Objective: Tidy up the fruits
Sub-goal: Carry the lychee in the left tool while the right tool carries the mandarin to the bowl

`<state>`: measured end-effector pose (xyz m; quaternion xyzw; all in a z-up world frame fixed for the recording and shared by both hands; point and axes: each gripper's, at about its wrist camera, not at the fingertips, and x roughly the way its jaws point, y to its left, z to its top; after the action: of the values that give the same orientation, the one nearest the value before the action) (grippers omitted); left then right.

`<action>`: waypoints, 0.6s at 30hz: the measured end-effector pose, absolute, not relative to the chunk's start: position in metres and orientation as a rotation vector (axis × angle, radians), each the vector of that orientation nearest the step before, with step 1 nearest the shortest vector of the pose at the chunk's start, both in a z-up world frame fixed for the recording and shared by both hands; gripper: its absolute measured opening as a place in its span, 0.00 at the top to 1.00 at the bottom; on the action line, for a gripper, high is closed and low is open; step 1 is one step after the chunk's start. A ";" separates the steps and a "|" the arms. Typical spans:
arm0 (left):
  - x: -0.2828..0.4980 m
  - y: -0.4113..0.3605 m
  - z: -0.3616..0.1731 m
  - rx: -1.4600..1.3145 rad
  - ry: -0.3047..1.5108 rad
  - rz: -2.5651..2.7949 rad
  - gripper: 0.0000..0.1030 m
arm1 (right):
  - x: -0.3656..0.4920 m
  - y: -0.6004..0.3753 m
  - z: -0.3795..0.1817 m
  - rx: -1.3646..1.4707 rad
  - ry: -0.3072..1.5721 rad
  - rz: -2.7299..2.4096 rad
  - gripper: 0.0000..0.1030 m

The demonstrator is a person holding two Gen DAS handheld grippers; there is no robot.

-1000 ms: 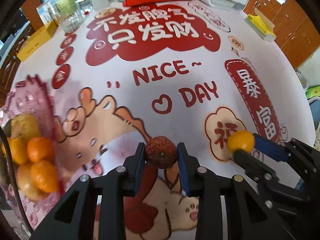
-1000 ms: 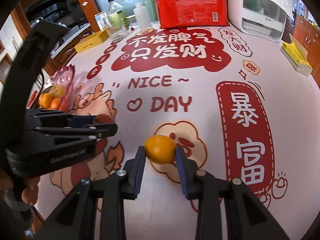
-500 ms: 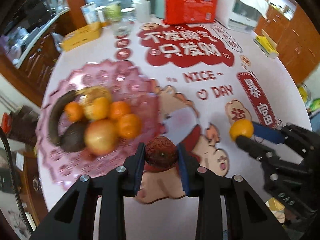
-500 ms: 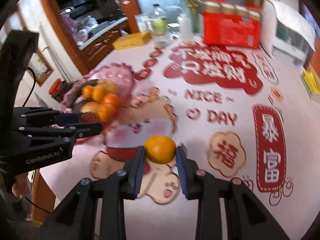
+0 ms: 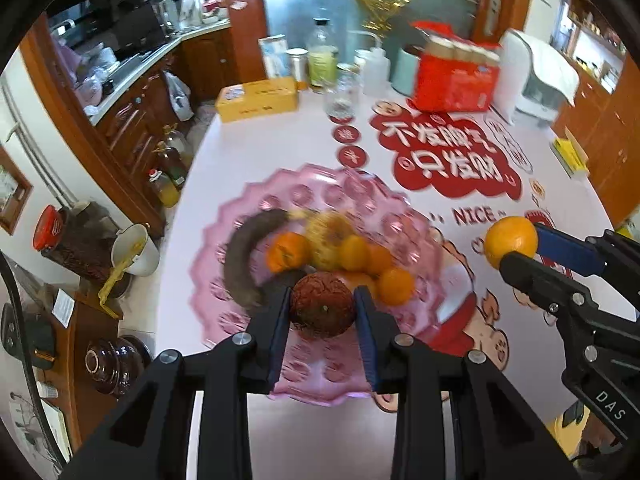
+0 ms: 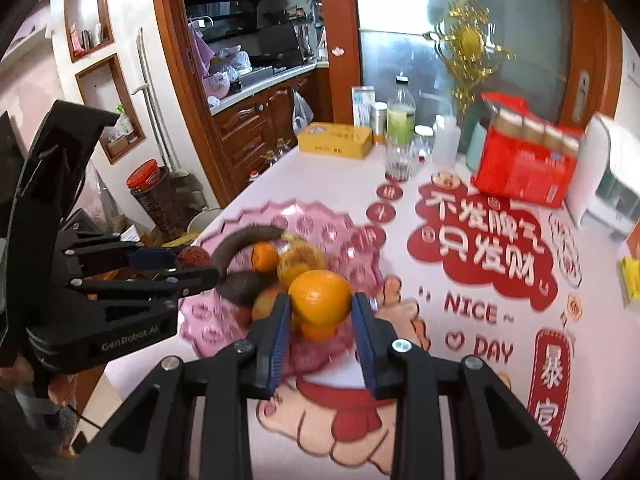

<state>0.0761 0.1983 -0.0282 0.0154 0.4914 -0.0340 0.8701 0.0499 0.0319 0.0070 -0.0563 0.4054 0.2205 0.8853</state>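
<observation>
Kitchen-side surface with printed red-and-white cover. Pink glass fruit plate holds the gathered fruit. Left hand-held gripper clamps a dark wrinkled fruit above the plate; right hand-held gripper clamps an orange beside it, presumably both carried for deposit.

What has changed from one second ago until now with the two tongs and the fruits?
Both tongs moved from the open tablecloth toward the pink fruit plate. The left tongs now hold the dark red fruit above it; the right tongs bring the orange beside. Unchanged: both grips stay shut, and nothing was released.
</observation>
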 end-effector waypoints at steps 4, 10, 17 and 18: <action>0.089 0.222 -0.026 0.005 1.016 -0.057 0.71 | 0.065 0.052 0.011 -0.107 0.834 0.434 0.70; 0.105 0.238 -0.037 0.001 1.027 -0.077 0.71 | 0.087 0.075 -0.002 -0.081 0.868 0.374 0.70; 0.118 0.241 -0.067 0.025 1.084 -0.125 0.70 | 0.108 0.088 -0.029 -0.064 0.938 0.300 0.70; 0.119 0.241 -0.071 0.027 1.091 -0.129 0.70 | 0.110 0.088 -0.033 -0.063 0.950 0.292 0.69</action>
<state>0.1191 0.2414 -0.0708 0.0130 0.5186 -0.0614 0.8527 0.1102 0.0883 -0.0331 -0.0301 0.4554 0.1402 0.8787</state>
